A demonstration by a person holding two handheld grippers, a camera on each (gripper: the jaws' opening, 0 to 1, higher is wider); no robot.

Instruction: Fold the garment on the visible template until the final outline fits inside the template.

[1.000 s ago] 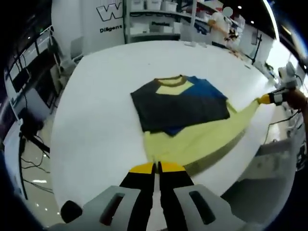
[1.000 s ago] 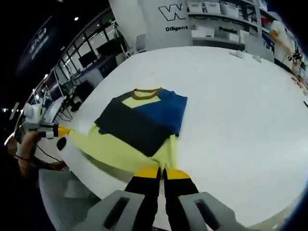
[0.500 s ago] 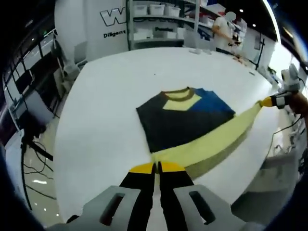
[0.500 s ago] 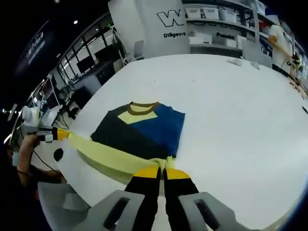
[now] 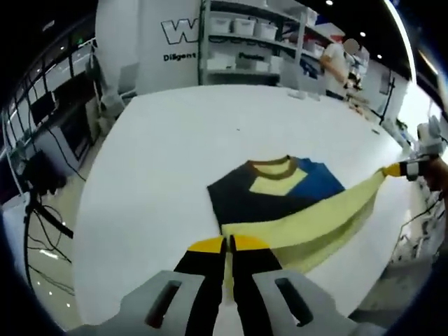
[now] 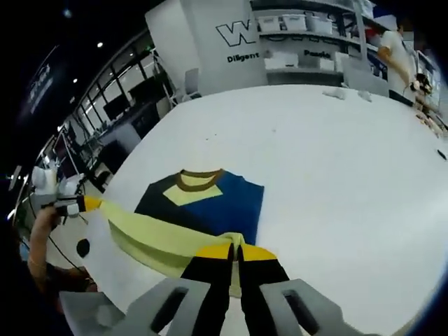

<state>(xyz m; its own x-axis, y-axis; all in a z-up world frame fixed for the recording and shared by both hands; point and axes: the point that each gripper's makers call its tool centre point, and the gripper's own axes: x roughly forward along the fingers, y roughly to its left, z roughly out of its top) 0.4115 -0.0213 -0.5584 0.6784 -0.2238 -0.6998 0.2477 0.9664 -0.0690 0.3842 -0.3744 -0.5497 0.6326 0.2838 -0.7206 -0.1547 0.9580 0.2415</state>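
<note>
Both grippers' fingers are pinched shut on the shirt's yellow hem: left gripper (image 5: 227, 243) on one corner, right gripper (image 6: 234, 250) on the other, the hem taut between them. The shirt (image 5: 276, 196) lies near the table's (image 5: 161, 147) near edge. A weak pinch or uneven lift could drop a corner and skew the fold.

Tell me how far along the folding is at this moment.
Done: the sleeves look folded in, leaving the shirt a narrow shape on the white table. In hand: the left gripper and right gripper each pinch a corner of the yellow hem, lifted and stretched taut between them above the lower body. Left: lay that hem toward the collar and check the outline; no template is discernible.
</note>
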